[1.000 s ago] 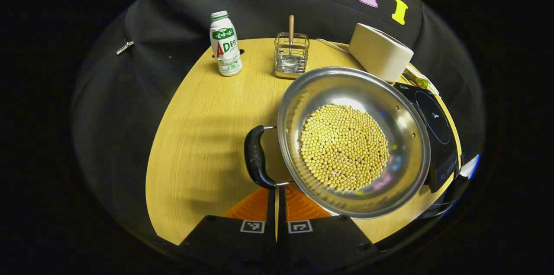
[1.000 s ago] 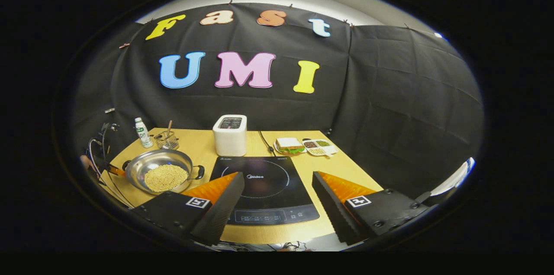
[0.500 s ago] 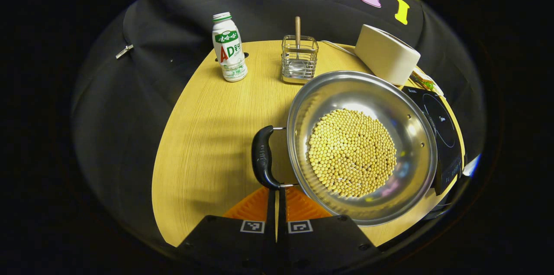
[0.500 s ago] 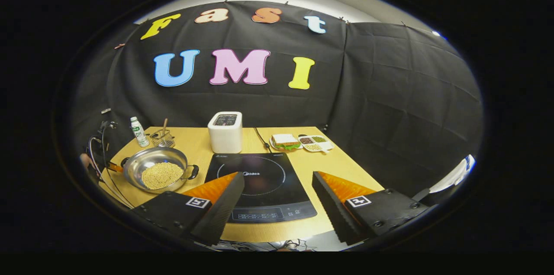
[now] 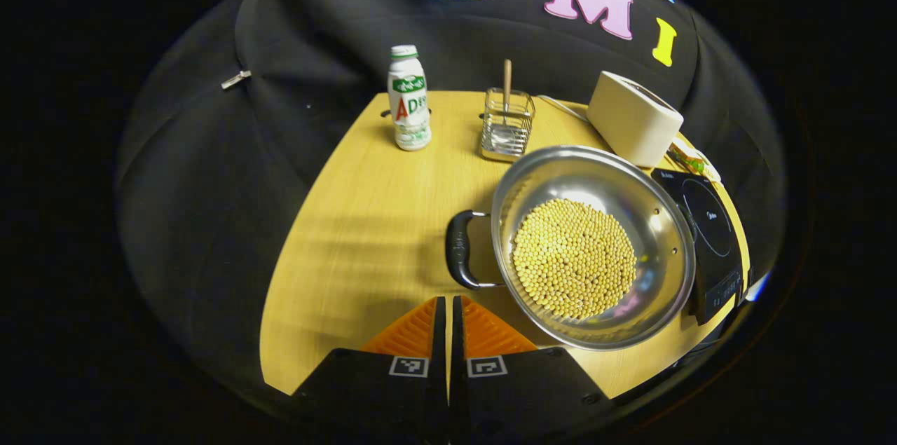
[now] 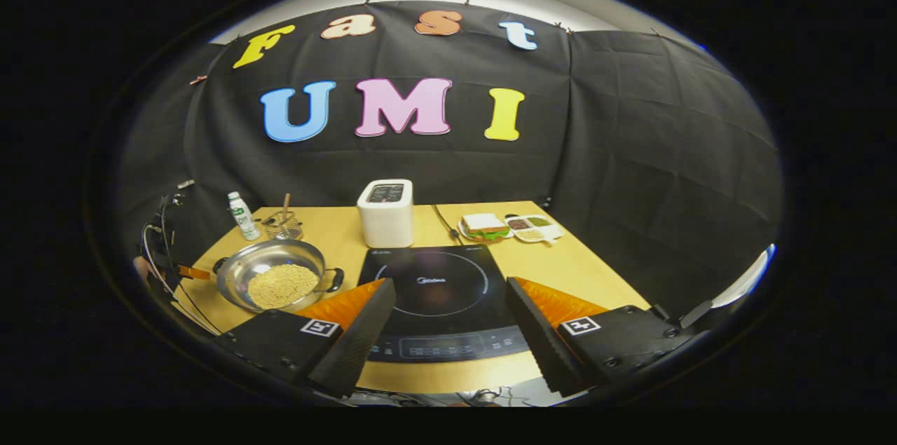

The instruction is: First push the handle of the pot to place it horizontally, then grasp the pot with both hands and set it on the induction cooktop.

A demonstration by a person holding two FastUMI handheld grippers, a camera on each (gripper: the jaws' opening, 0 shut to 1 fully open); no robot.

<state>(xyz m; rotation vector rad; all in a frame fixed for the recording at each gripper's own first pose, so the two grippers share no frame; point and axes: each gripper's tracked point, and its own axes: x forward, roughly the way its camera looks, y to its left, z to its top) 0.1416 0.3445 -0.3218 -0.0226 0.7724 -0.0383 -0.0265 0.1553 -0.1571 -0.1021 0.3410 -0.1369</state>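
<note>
A steel pot [image 5: 660, 235] holding soybeans [image 5: 574, 257] sits on the wooden table, left of the black induction cooktop [image 5: 706, 219]. Its black handle [image 5: 458, 249] faces my left gripper [image 5: 446, 301], which is shut with nothing in it and hangs a short gap before the handle. In the right gripper view the pot [image 6: 242, 271] lies at the left with its other handle [image 6: 336, 280] toward the cooktop [image 6: 434, 270]. My right gripper [image 6: 450, 284] is open above the cooktop's front. The left gripper [image 6: 188, 272] shows beside the pot's far handle.
A white drink bottle [image 5: 409, 100], a wire holder with a wooden-handled utensil [image 5: 506, 126] and a white toaster [image 5: 634, 119] stand behind the pot. A sandwich plate [image 6: 483, 226] and a small divided dish [image 6: 534, 228] lie at the back right. The table's left edge runs near the handle.
My left gripper has drawn back from the pot handle, which its tips touched before; a gap of table now lies between them. The right gripper's view shifted slightly.
</note>
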